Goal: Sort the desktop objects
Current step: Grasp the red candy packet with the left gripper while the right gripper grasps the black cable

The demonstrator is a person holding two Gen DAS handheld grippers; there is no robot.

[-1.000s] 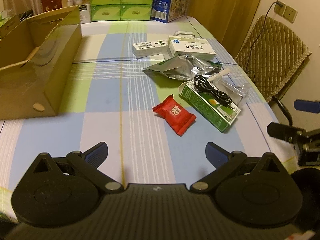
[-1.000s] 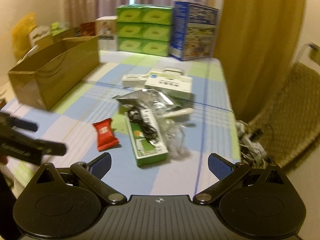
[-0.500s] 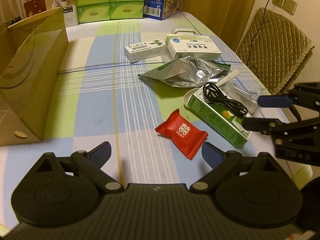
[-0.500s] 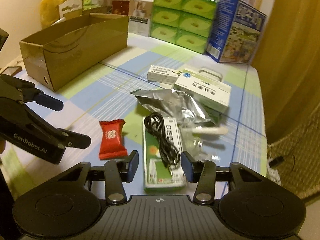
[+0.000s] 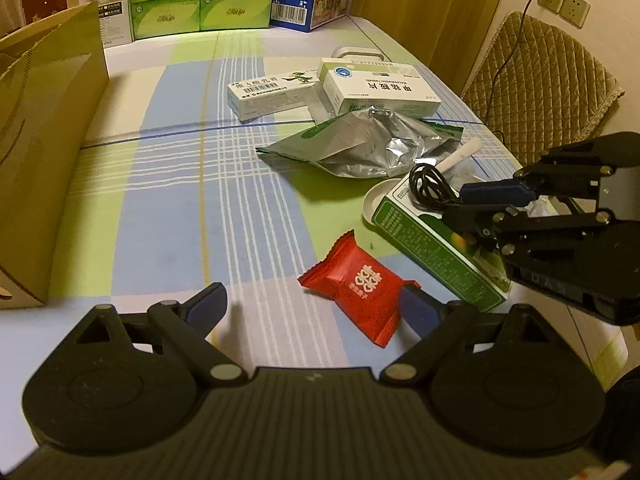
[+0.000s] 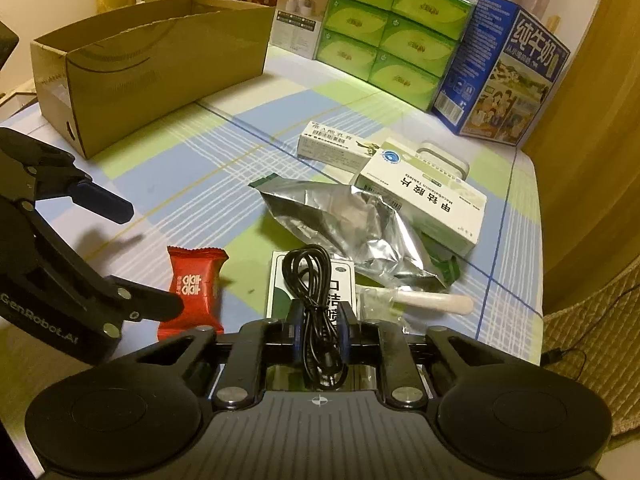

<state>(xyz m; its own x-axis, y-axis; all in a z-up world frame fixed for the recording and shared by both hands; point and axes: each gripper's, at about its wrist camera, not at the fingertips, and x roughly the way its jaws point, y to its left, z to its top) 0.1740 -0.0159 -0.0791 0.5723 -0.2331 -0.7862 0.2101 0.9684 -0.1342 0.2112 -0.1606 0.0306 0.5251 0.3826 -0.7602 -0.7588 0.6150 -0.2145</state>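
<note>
A red candy packet lies on the checked tablecloth. My left gripper hangs low over it, jaws closing; the packet sits between the fingers, against the right finger only. In the right wrist view the left gripper straddles the candy. A coiled black cable rests on a green box. My right gripper is shut on the cable's near end, and appears at the right in the left wrist view, above the cable and box.
An open cardboard box stands at the left. A foil pouch, two white medicine boxes, and a white tube lie beyond the cable. Green tissue boxes and a blue carton line the back; a padded chair is right.
My right gripper came forward and down and its jaws shut onto the black cable. My left gripper moved down toward the red candy and its jaws narrowed a little.
</note>
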